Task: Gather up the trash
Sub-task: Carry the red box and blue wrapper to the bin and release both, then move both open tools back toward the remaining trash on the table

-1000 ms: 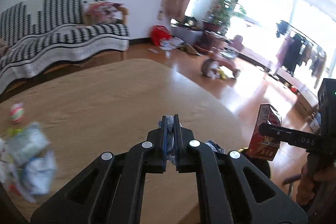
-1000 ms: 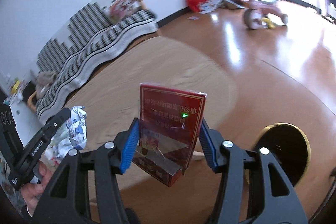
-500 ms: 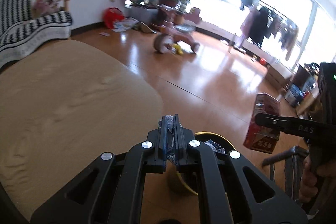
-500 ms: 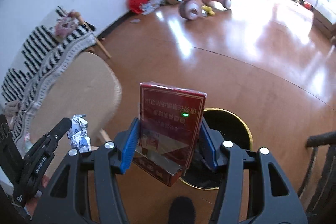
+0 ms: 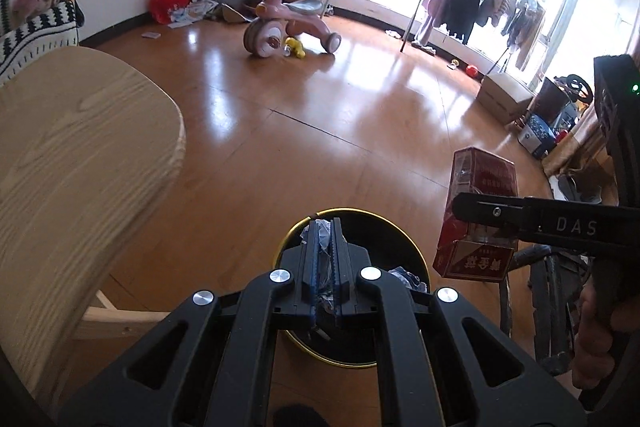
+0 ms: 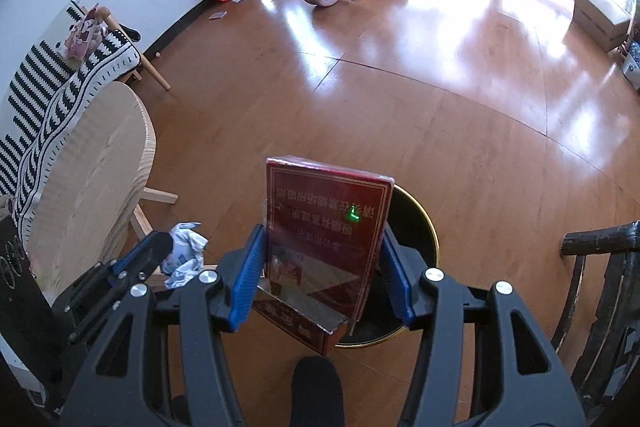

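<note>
Holding 2 pieces of trash above a bin, the person is close to the drop, and that is where things could slip. The red box sits upright between the blue pads of the right hand-held gripper, pinched at its lower sides, with its top standing well clear of the pads. In the right wrist view it covers much of the bin's mouth, so it looks to hang over the opening, though how high I cannot tell. The crumpled wrapper is clamped in the left hand-held gripper, whose jaws are pressed together on it; in the left wrist view the tips lie over the black interior.

Risks, as I judge them:
1. The box is tall; if let go tilted, it could strike the gold rim and tip onto the floor.
2. The wrapper is light and creased, so it may cling to a pad or drift past the rim.
3. Both hand-held grippers crowd 1 opening and could knock together.
4. The worktop edge is near on the left.
</note>
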`<state>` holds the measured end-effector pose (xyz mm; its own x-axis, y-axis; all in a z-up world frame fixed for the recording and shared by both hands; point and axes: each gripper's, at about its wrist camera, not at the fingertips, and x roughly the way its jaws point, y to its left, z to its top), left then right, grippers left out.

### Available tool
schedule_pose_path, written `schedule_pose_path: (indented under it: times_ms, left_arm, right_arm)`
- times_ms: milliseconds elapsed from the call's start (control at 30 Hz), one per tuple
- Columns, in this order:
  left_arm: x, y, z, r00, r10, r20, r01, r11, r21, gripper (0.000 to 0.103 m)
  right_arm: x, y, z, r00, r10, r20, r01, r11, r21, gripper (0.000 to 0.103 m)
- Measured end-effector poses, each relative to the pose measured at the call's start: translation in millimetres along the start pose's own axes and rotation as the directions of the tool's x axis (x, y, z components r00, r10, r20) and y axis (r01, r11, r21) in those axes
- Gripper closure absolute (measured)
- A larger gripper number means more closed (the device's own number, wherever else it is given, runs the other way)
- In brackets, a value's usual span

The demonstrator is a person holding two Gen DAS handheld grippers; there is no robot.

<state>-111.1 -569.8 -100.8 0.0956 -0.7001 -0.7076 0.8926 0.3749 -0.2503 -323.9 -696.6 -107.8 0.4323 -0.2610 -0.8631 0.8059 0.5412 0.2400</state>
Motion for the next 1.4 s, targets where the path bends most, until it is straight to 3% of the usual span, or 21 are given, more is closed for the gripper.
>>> schedule_pose_path:
  times_ms: [133,167,200,233,267,300,433,633,900,1000,1200,1400]
  left_arm:
    - [4,-2,-2,1.000,-0.025,-0.004,0.025,1.000,-0.010,0.098]
    - [5,-2,-2,1.000,-0.029,-0.004,0.029,0.999,-0.017,0.096]
    - [8,-3,-2,1.000,-0.026,-0.008,0.026,0.999,-0.021,0.091]
    - [9,-4,-2,0.999,-0.035,-0.011,0.034,0.999,-0.021,0.074]
    - [8,-6,-3,0.999,-0.044,-0.001,0.044,0.999,-0.020,0.049]
    - [7,-7,-3,0.999,-0.045,0.008,0.045,0.999,-0.018,0.042]
    - [4,-9,-5,0.999,-0.036,0.014,0.036,0.999,-0.001,0.037]
    - [-29,15,1,0.998,0.036,0.056,-0.036,0.999,-0.014,0.018]
    - [-126,97,9,0.972,0.172,0.158,-0.152,0.980,-0.130,0.009]
    - [-174,135,2,0.948,0.249,0.196,-0.216,0.960,-0.177,0.007]
    - [-264,205,-31,0.867,0.432,0.248,-0.366,0.890,-0.271,0.007]
    - [-357,270,-78,0.759,0.599,0.256,-0.499,0.787,-0.363,0.007]
  right_arm:
    - [0,5,0,1.000,-0.010,0.005,0.010,1.000,0.006,0.047]
    - [-2,4,-1,1.000,-0.017,0.009,0.017,1.000,0.011,0.044]
    - [-4,4,-2,1.000,-0.025,0.016,0.025,0.999,0.023,0.031]
    - [-5,4,-2,0.999,-0.031,0.022,0.031,0.999,0.032,0.025]
    - [-8,5,-4,0.999,-0.035,0.033,0.034,0.999,0.037,0.024]
    - [-10,5,-4,0.998,-0.043,0.041,0.041,0.998,0.039,0.024]
    - [-14,12,-4,0.998,-0.031,0.051,0.029,0.999,0.038,0.024]
    - [-22,49,1,0.996,0.015,0.093,-0.015,1.000,0.004,0.021]
    - [-41,156,-1,0.974,0.153,0.168,-0.138,0.986,-0.099,0.016]
    - [-43,210,-10,0.963,0.213,0.166,-0.186,0.969,-0.163,0.015]
    - [-42,327,-38,0.939,0.322,0.119,-0.277,0.916,-0.290,0.014]
    - [-40,446,-84,0.912,0.410,0.032,-0.357,0.829,-0.430,0.013]
